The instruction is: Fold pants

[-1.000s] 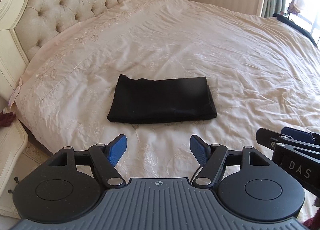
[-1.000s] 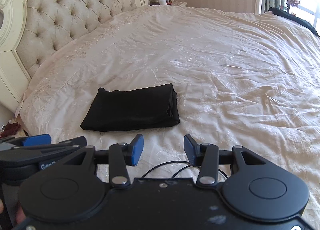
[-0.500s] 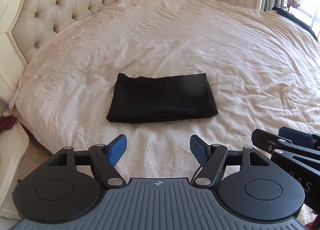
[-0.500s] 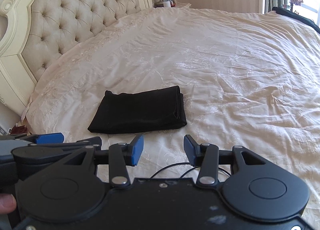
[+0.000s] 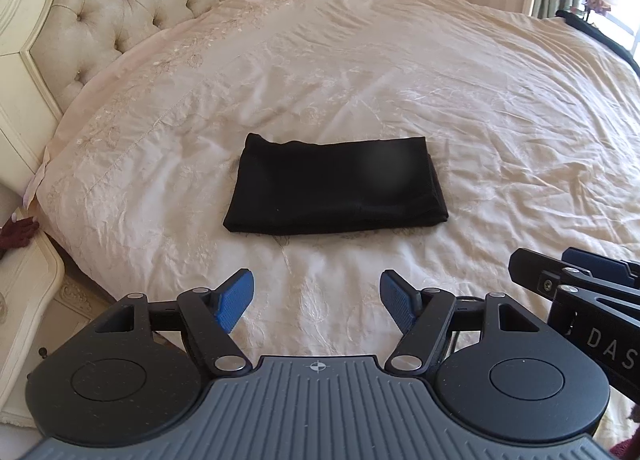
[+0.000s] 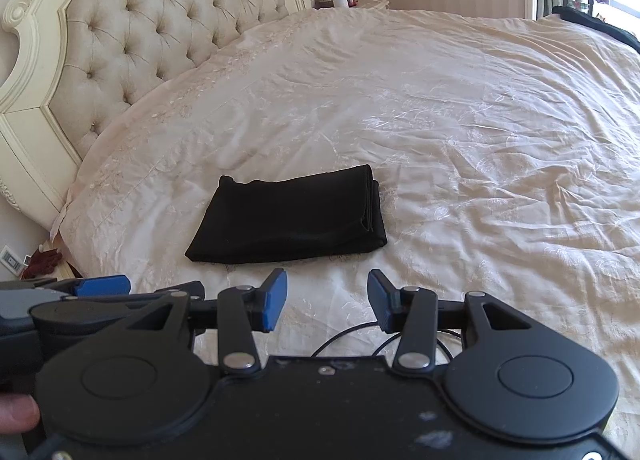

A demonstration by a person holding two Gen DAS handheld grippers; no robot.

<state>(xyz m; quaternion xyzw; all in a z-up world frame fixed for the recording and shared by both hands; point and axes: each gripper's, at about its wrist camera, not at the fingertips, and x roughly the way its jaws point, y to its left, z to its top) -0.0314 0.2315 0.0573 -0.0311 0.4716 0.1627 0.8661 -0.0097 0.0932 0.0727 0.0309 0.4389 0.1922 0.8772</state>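
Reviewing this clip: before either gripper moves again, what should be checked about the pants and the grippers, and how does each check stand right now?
1. Pants lie in a compact folded rectangle on the bedspread: ok.
2. Edges stacked evenly: layers show at the right end in the right wrist view, roughly aligned: ok.
3. Left gripper open, nothing between its fingers: ok.
4. Right gripper open and empty: ok.
5. Both grippers clear of the pants: ok.
6. Underside layers smooth: cannot tell, hidden.
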